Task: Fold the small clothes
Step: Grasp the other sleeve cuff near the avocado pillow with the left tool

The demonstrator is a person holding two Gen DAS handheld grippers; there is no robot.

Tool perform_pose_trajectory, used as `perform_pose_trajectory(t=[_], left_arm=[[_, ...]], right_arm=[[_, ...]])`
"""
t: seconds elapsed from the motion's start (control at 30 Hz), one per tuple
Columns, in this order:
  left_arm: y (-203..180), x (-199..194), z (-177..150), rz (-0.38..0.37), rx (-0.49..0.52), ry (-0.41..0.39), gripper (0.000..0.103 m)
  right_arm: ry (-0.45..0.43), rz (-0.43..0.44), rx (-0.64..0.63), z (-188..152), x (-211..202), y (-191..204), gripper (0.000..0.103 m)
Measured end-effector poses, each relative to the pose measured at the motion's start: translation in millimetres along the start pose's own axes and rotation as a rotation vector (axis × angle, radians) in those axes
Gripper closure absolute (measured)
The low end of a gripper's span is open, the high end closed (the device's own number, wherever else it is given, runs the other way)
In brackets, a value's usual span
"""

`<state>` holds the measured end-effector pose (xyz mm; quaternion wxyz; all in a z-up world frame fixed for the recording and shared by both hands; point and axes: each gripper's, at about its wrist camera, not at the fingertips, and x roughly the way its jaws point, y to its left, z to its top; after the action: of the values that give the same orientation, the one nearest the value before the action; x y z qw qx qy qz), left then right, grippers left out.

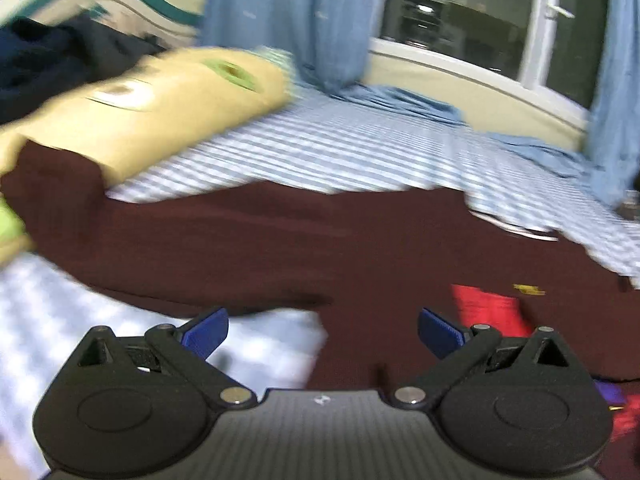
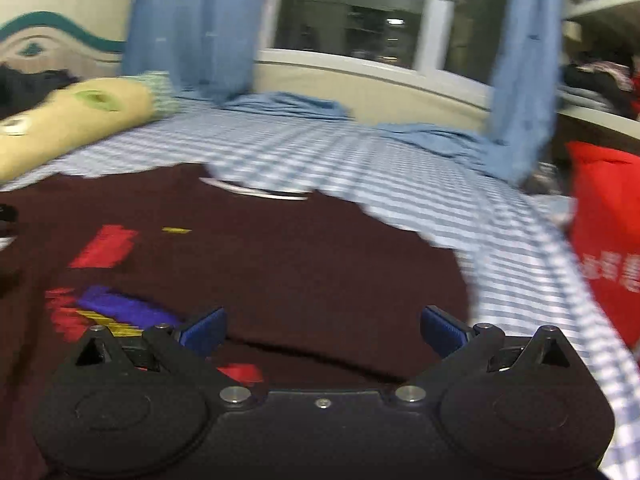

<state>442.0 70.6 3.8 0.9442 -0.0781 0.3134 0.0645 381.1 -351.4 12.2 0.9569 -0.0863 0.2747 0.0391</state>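
A dark maroon T-shirt point(image 1: 280, 240) with red, purple and yellow print lies spread flat on a blue-and-white checked bed sheet point(image 1: 340, 148). It also shows in the right wrist view point(image 2: 300, 248), with its white-edged collar point(image 2: 256, 192) at the far side. My left gripper point(image 1: 322, 332) is open and empty, just above the shirt's near edge beside its left sleeve. My right gripper point(image 2: 323, 330) is open and empty, over the shirt's right part near the hem. Both views are blurred.
A yellow pillow point(image 1: 160, 108) lies at the far left of the bed, with dark clothes point(image 1: 48, 56) behind it. Blue curtains point(image 2: 200, 28) hang by the window, their ends pooled on the sheet. A red bag point(image 2: 604, 232) stands at the bed's right edge.
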Motion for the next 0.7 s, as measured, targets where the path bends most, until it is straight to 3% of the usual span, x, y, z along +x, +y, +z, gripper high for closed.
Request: perform_pose_trajectory(t=[0.1,0.2,0.33,0.5,0.7], left_arm=[[54.2,-3.5,3.8,0.152,-0.022,-0.038,0.001],[119.0,-1.4,5.2,0.246,-0.138,-0.057,0.001],[187.3,10.2,12.4,0.287,-0.282,-0.082,0.001],[225.2,28.1,26.3,0.296,-0.286,-0.136,0.001],[259.0,45.4,40.8,0.307,-0.334,-0.221,0.001]], right_arm=[[0.009,0.115,-0.021,3.7,-7.8,39.5,0.0],[0.013,0.21,-0.047,4.1,-12.4,75.5,0.0],[0.014,0.271,-0.06,1.1,-14.8,115.1,0.0],[0.014,0.272,-0.003,-9.0,-9.6,144.6,0.0],[0.061,0.271,0.139,-24.4,7.6,141.3,0.0]])
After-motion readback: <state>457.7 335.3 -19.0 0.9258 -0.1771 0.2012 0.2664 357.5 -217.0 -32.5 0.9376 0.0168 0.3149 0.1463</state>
